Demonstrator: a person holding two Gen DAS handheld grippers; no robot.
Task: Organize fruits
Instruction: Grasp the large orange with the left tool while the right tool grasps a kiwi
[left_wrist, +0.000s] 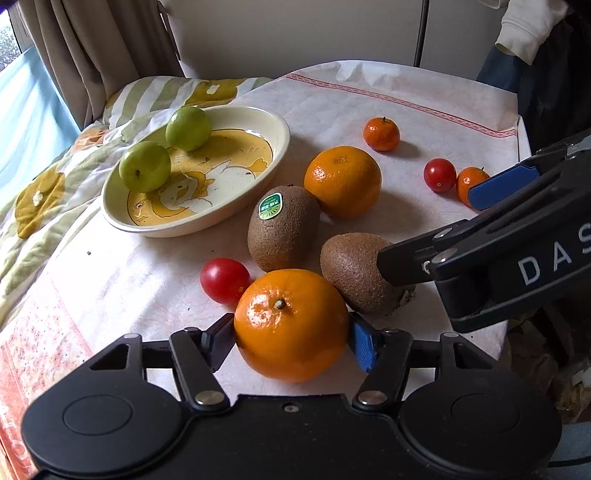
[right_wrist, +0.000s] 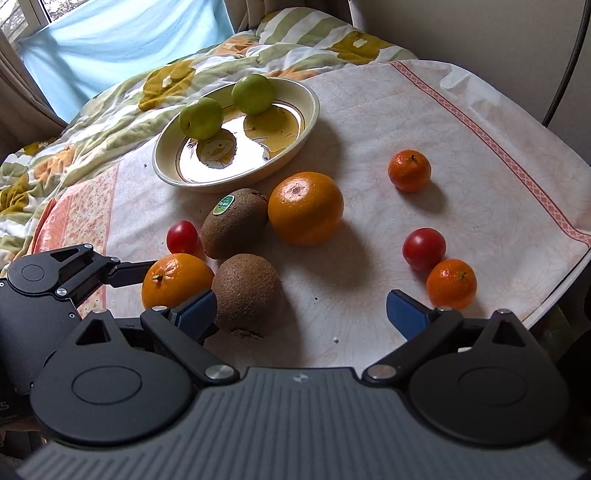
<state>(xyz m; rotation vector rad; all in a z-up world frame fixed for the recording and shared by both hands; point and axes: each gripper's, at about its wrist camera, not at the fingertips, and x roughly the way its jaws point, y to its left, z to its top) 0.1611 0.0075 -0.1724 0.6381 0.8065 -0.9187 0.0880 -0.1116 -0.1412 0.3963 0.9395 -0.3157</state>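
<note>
Table (right_wrist: 424, 122), cloth-covered, bearing all items. Plate (left_wrist: 258, 184) at far left holding two green fruits (left_wrist: 188, 127) (side by side on its rim side). Left gripper (left_wrist: 291, 341), jaws clamped on near orange (left_wrist: 291, 325). Right gripper (right_wrist: 301, 308), jaws wide, beside plain kiwi (right_wrist: 245, 291). Second orange (left_wrist: 342, 181), stickered kiwi (left_wrist: 282, 229), cherry tomato (left_wrist: 225, 280) just beyond.

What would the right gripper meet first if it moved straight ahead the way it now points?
Probably bare tablecloth. The open right gripper points at the gap between the plain kiwi and the small mandarin. Further along lies the large orange, though depth is unclear.
</note>
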